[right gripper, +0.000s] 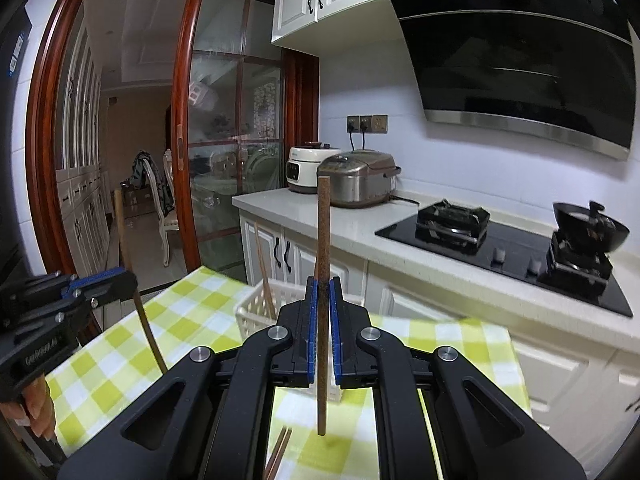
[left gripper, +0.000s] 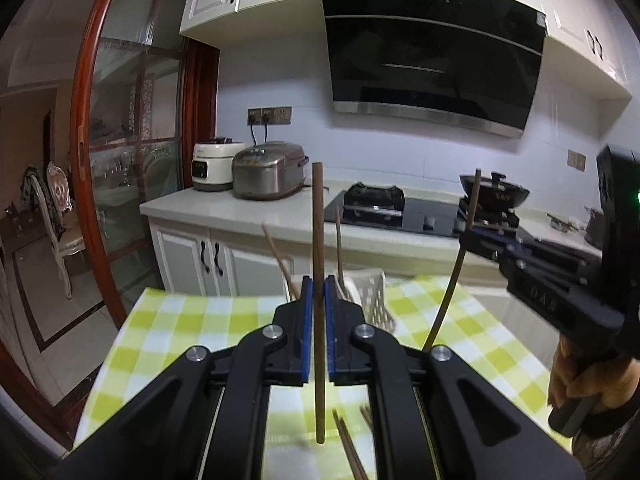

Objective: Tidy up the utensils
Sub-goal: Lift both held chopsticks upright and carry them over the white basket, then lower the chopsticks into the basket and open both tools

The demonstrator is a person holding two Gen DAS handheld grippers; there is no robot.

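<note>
We hold one slim brown wooden chopstick (left gripper: 319,280) upright in the left tongs (left gripper: 319,300), the blue pads closed tight on its shaft. The right tongs (right gripper: 323,312) are likewise closed on a second, rough-grained chopstick (right gripper: 322,280), also upright. Both hang above the bench (left gripper: 192,328), which is draped in a soft yellow-green and white checked cloth. A white plastic lattice basket (right gripper: 256,312) stands on it with chopsticks leaning inside; more lie loose on the cloth (left gripper: 348,444). Behind are a pale stone counter (right gripper: 360,220), a glossy black hob (right gripper: 520,256), a wok (right gripper: 588,228), two rice cookers (right gripper: 356,178) and a red-framed glass door (right gripper: 228,140).
</note>
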